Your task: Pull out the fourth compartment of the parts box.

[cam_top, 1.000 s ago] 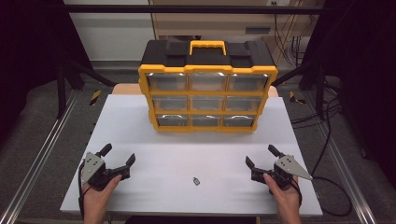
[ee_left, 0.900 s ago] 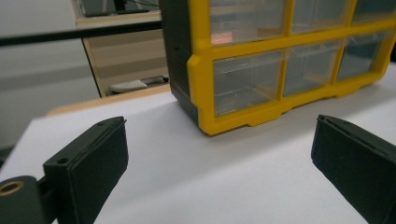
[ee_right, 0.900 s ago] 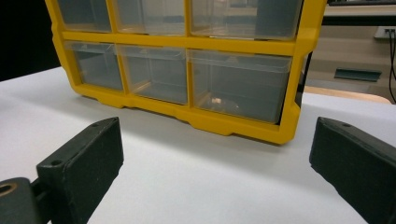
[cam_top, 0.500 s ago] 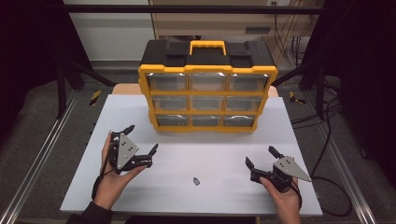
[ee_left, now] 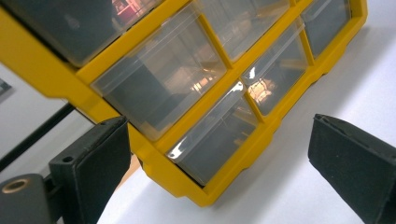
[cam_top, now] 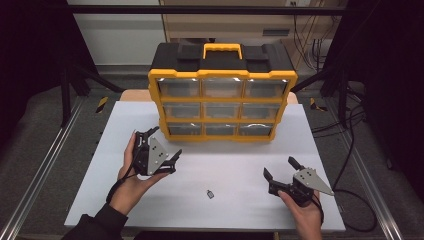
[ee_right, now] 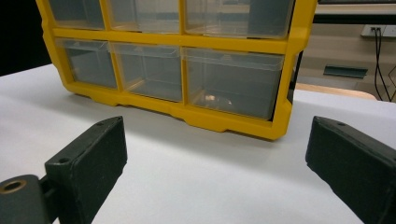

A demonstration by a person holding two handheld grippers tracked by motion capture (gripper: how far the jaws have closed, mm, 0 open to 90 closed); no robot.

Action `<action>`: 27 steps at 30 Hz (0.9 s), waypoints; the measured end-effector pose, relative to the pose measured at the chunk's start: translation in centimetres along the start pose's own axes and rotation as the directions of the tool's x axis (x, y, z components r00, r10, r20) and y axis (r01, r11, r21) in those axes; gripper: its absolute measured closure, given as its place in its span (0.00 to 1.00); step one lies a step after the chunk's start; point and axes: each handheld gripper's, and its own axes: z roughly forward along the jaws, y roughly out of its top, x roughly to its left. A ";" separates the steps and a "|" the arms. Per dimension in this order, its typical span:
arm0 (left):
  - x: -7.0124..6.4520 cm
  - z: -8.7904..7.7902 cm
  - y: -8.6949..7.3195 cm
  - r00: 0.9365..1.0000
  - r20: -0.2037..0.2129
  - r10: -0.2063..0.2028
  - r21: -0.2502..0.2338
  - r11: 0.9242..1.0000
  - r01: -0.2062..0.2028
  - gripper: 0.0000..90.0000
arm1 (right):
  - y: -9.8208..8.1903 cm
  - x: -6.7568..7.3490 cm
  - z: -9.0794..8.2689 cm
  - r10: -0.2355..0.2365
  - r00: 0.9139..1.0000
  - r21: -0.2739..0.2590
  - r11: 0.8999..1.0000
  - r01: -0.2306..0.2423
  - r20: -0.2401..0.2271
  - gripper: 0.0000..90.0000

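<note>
High view: yellow-and-black drawer box (cam_top: 222, 95) stands at upper centre of the frame on a white table (cam_top: 235, 165), three rows of three clear drawers facing the person, yellow handle (cam_top: 222, 49) on top. Left gripper (cam_top: 162, 150) sits left of centre, held in the left hand (cam_top: 132, 182), jaws wide apart, nothing between them, tips near the box's lower-left corner but not touching. Right gripper (cam_top: 281, 167) lower right of the frame, in the right hand (cam_top: 305, 215), jaws apart too, empty, well clear of the box. A small dark part (cam_top: 211, 194) lies on the table at lower centre, between the two grippers, touching neither; too small to tell what it is.

Left gripper view: box (ee_left: 187, 93) tilted across the upper frame, lower-left drawers close ahead, black jaws spread at both bottom corners.

Right gripper view: box (ee_right: 187, 60) fills the top, level, its bottom-right drawer straight ahead, bare table (ee_right: 196, 177) between the open jaws.
</note>
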 end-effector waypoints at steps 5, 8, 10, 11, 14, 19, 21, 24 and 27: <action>0.1 0.6 0.7 0.998 -0.020 0.060 0.032 0.998 -0.059 0.08 | 0.1 0.0 -0.1 0.004 1.000 -0.002 1.000 -0.004 0.004 0.07; 0.3 0.9 1.3 0.993 -0.045 0.106 0.046 0.993 -0.104 0.10 | 0.1 0.0 -0.1 0.004 1.000 -0.003 1.000 -0.004 0.007 0.07; 0.5 1.3 1.5 0.992 -0.056 0.110 0.054 0.993 -0.107 0.11 | 0.1 0.0 -0.1 0.006 1.000 -0.003 1.000 -0.006 0.008 0.07; 0.6 1.3 1.6 0.992 -0.059 0.111 0.057 0.993 -0.108 0.11 | 0.1 0.0 -0.1 0.006 1.000 -0.003 1.000 -0.006 0.007 0.07; 0.8 1.7 1.8 0.987 -0.078 0.141 0.071 0.988 -0.136 0.14 | 0.1 0.0 -0.1 0.011 1.000 -0.004 1.000 -0.011 0.006 0.07; 1.0 2.1 2.1 0.976 -0.108 0.187 0.085 0.980 -0.178 0.22 | 0.1 0.0 -0.2 0.016 1.000 -0.004 1.000 -0.016 0.004 0.07; 1.1 2.2 2.1 0.969 -0.129 0.209 0.089 0.976 -0.198 0.29 | 0.1 0.0 -0.2 0.017 1.000 -0.003 1.000 -0.017 0.003 0.07; 1.2 2.4 2.0 0.962 -0.149 0.230 0.100 0.971 -0.217 0.36 | 0.1 0.0 -0.2 0.019 1.000 -0.003 1.000 -0.019 0.001 0.07; 1.2 2.6 2.0 0.949 -0.175 0.263 0.111 0.963 -0.246 0.46 | 0.1 0.0 -0.2 0.020 1.000 -0.002 1.000 -0.020 0.000 0.08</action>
